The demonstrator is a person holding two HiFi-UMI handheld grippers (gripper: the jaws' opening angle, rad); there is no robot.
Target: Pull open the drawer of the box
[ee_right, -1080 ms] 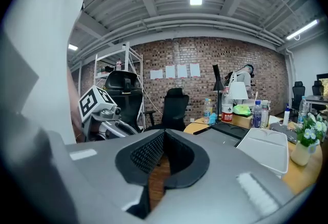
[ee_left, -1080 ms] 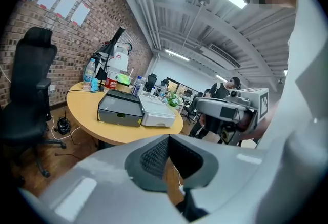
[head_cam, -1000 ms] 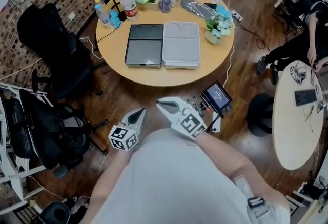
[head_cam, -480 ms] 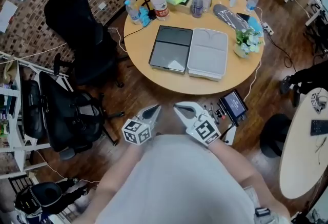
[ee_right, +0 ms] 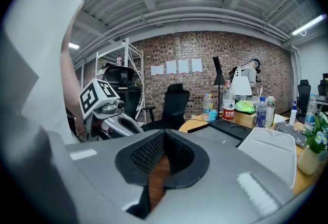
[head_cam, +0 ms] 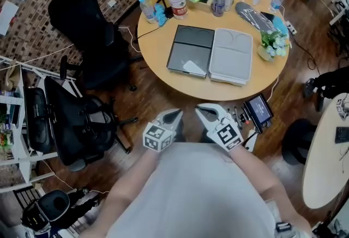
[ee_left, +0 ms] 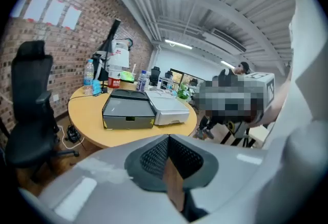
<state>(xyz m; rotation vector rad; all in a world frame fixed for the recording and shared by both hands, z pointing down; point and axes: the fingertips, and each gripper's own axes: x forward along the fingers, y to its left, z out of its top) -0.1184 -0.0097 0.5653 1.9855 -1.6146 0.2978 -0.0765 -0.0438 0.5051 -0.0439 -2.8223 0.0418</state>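
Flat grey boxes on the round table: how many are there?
2. A dark grey flat box lies on the round wooden table; a light grey flat box lies right beside it. Clutter might hide others.

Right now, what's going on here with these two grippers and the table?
A person stands short of the round table, holding a left gripper and a right gripper close to the body. Both have their jaws together with nothing between them. On the table a dark box and a light grey box lie side by side, among bottles. Neither gripper touches the dark box, and its drawer looks closed, so the pull has not begun.
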